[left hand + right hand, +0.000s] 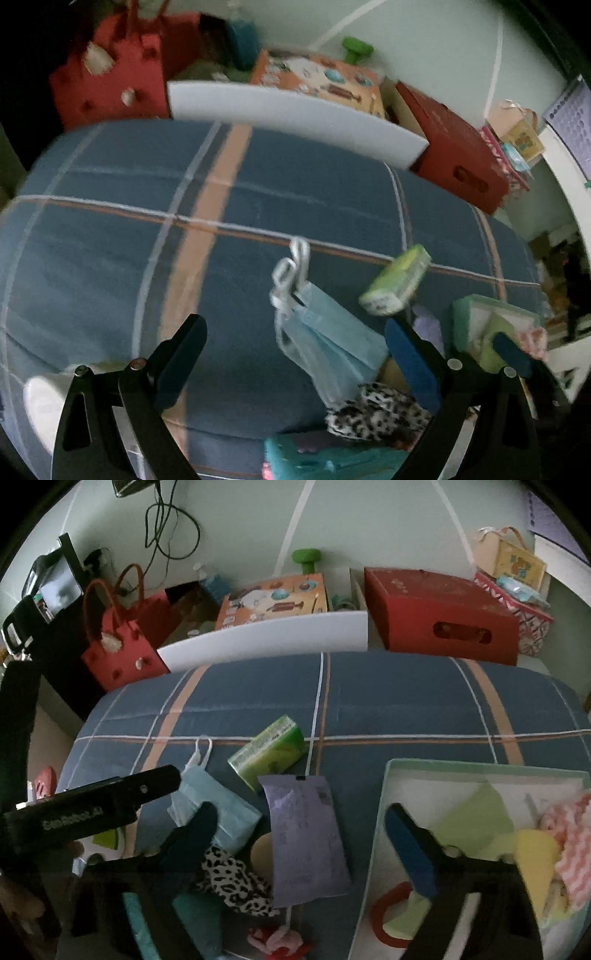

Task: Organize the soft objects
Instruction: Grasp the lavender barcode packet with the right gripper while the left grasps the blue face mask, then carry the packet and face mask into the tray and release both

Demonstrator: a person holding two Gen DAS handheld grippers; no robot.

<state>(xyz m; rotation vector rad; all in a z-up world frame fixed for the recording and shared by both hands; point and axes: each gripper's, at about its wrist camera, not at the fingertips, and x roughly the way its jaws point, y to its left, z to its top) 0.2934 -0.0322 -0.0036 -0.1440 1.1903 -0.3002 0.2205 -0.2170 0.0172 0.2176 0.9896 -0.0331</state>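
While both grippers hover over the bed (110, 240), neither has hold of anything: the left gripper (295, 358) is spread wide, fingers at lower left and lower right of its frame, and the right gripper (299, 843) is likewise wide open. Blue masks (325, 332) lie in a stack at lower centre of the left view, white ear loops trailing toward the top; in the right view they sit at lower left, partly behind the left finger. Green tissue pack (269, 751) lies mid-frame, just above a purple pouch (306, 834) that curls at lower centre. Leopard scrunchie (232, 878) lies below the masks, beside the pouch's lower left edge. White box (373, 849) fills the lower right of the right view, holding a green cloth (476, 812), a yellow cloth (535, 853), a pink-striped cloth (572, 838) and a red ring (380, 915). Behind the bed: white board (266, 638), red bag (118, 650), red carton (436, 613). Left view is blurred.
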